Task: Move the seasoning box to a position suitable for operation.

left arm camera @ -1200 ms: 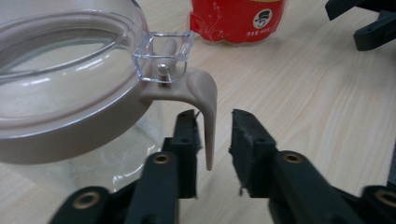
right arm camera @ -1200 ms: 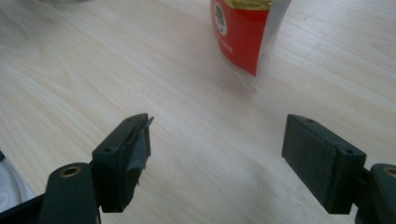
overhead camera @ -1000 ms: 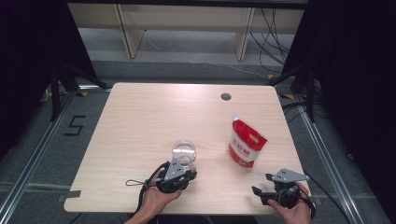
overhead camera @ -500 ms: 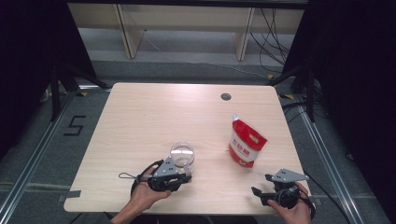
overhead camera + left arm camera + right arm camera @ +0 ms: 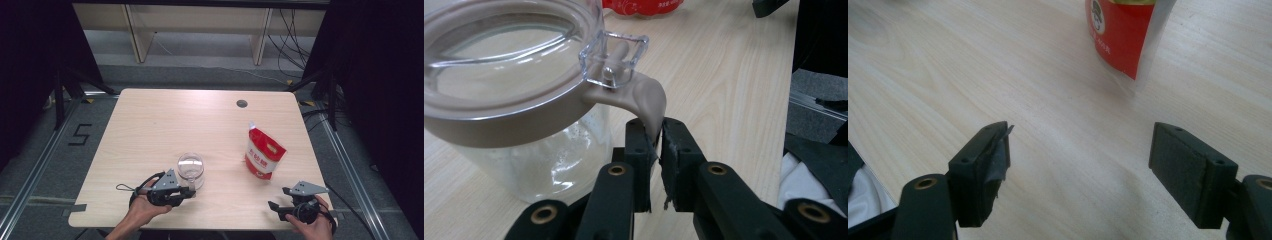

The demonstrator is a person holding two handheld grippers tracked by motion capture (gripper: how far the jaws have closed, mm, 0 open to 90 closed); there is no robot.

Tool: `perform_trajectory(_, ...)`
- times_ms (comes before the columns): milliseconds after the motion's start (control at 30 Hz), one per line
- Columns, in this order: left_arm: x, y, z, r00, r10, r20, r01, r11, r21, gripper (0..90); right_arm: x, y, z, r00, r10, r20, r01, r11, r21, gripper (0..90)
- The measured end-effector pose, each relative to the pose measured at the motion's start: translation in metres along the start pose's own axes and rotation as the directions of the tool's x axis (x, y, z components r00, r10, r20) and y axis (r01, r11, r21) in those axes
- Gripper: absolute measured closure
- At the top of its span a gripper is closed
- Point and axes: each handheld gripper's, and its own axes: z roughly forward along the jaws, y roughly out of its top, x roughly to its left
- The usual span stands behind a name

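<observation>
Two grippers noted: left gripper point(image 5: 655, 150) pinched on the jar point(image 5: 190, 169) latch tab point(image 5: 649, 102), best pulled steadily; right gripper point(image 5: 1080, 165) spread wide near the pouch point(image 5: 264, 157).

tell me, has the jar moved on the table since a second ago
Yes. The jar, its latch tab pinched by the left gripper, has slid left, farther from the red pouch, which has stayed put.

- Jar point(image 5: 191, 169) stood on the table point(image 5: 150, 125), lower centre of the high view.
- Pouch point(image 5: 264, 154) stood right of the jar, well apart.
- Left gripper point(image 5: 187, 194) lay below the jar; right gripper point(image 5: 278, 200) at lower right, below the pouch.
</observation>
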Motion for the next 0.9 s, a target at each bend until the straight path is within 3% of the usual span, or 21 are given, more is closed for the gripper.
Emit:
perform_trajectory(100,0.001,-0.002,-0.002,0.9999,-0.006,-0.011,0.006,1.0000,-0.004,80.8,0.001,0.000,0.000,0.9999,0.006,-0.010,-0.006,1.000,-0.005,25.4)
perform_trajectory(300,0.003,-0.005,-0.008,0.9994,-0.027,-0.023,0.027,0.9996,-0.009,79.8,-0.002,0.000,0.001,0.9997,-0.026,-0.002,0.026,1.000,-0.013,25.3)
perform_trajectory(367,0.005,-0.006,-0.010,0.9994,-0.015,-0.030,0.015,0.9999,0.000,79.6,0.001,0.000,0.001,0.9995,0.007,-0.031,-0.007,1.000,-0.011,25.2)
perform_trajectory(433,0.008,-0.006,-0.012,0.9997,-0.001,-0.026,0.001,1.0000,0.004,79.4,0.001,0.001,0.001,0.9997,-0.003,-0.026,0.003,1.000,-0.016,25.2)
perform_trajectory(533,0.008,-0.008,-0.014,0.9993,-0.016,-0.035,0.016,0.9999,0.001,79.1,0.002,0.000,0.001,0.9996,0.013,-0.024,-0.013,1.000,-0.011,25.2)
perform_trajectory(600,0.011,-0.009,-0.016,0.9993,-0.017,-0.034,0.017,0.9998,0.003,78.9,0.000,0.001,0.000,0.9998,-0.005,-0.021,0.005,1.000,-0.013,25.2)
perform_trajectory(667,0.012,-0.010,-0.017,0.9991,-0.024,-0.035,0.024,0.9997,-0.002,78.6,0.002,0.000,0.001,0.9996,0.017,-0.024,-0.017,1.000,-0.011,25.2)
perform_trajectory(700,0.014,-0.011,-0.020,0.9986,-0.024,-0.047,0.024,0.9997,0.000,78.2,-0.001,0.001,0.002,0.9991,-0.035,-0.021,0.035,0.999,-0.028,25.2)
perform_trajectory(900,0.018,-0.014,-0.026,0.9969,-0.029,-0.074,0.030,0.9995,0.005,77.2,-0.001,0.001,0.002,0.9996,-0.023,-0.018,0.023,0.999,-0.023,25.2)
